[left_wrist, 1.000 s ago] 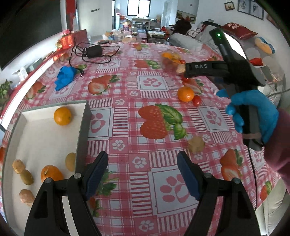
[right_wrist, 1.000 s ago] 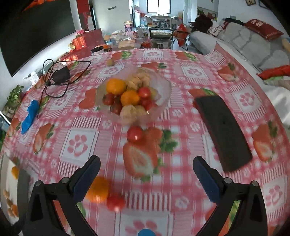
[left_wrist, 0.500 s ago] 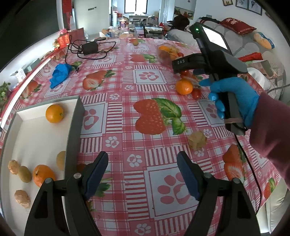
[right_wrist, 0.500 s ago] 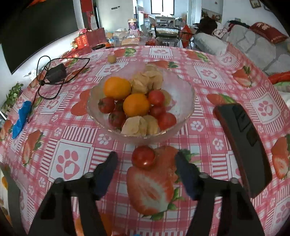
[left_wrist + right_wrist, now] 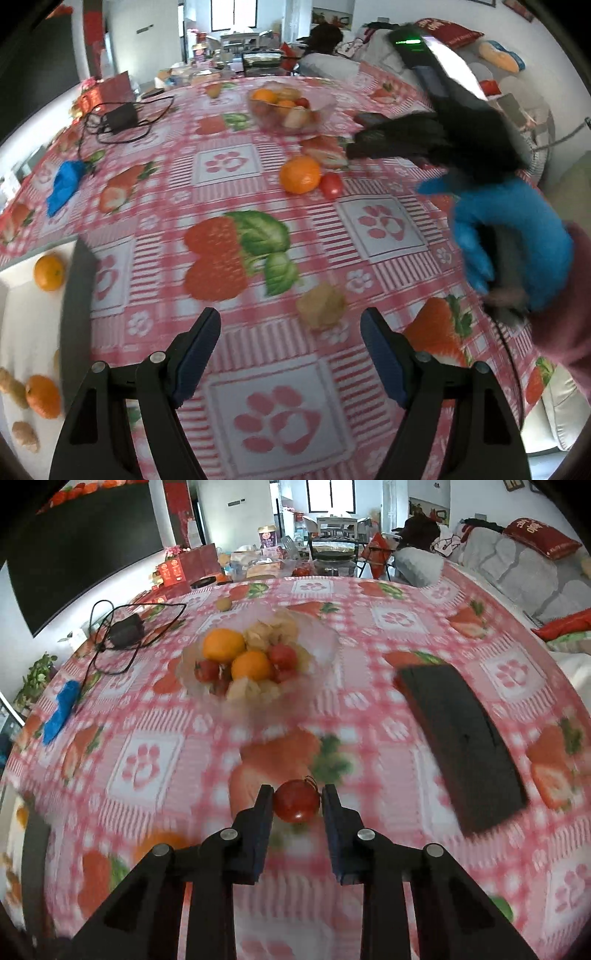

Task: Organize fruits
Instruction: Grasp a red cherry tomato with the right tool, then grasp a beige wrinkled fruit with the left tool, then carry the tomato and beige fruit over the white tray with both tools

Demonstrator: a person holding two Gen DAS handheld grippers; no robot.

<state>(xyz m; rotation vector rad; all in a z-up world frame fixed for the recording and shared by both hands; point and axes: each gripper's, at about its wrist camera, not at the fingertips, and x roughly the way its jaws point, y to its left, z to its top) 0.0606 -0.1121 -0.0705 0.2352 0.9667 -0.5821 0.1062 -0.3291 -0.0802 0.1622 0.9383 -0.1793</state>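
Observation:
My right gripper (image 5: 296, 801) is closing its jaws, and a small red tomato (image 5: 296, 800) sits between the pads, touched on both sides, just above the checked tablecloth. Beyond it stands a glass bowl (image 5: 325, 653) of oranges, tomatoes and husked fruits. In the left wrist view my left gripper (image 5: 290, 339) hangs open over the cloth, with a tan husked fruit (image 5: 320, 304) just ahead of its right finger. An orange (image 5: 300, 174) and a tomato (image 5: 331, 184) lie farther off, near the right gripper (image 5: 354, 149) held by a blue-gloved hand (image 5: 509, 236). A white tray (image 5: 18, 325) at the left holds oranges and knobbly tan pieces.
A black flat slab (image 5: 465, 746) lies right of the bowl. A blue glove (image 5: 64, 182) and a charger with cable (image 5: 118, 118) sit at the far left of the table. A small brown fruit (image 5: 223, 603) lies behind the bowl. A sofa borders the right side.
The right gripper's jaws went from wide open to closed around the tomato in front of the bowl, then drew back from the bowl. The left gripper shifted right, toward the husked fruit.

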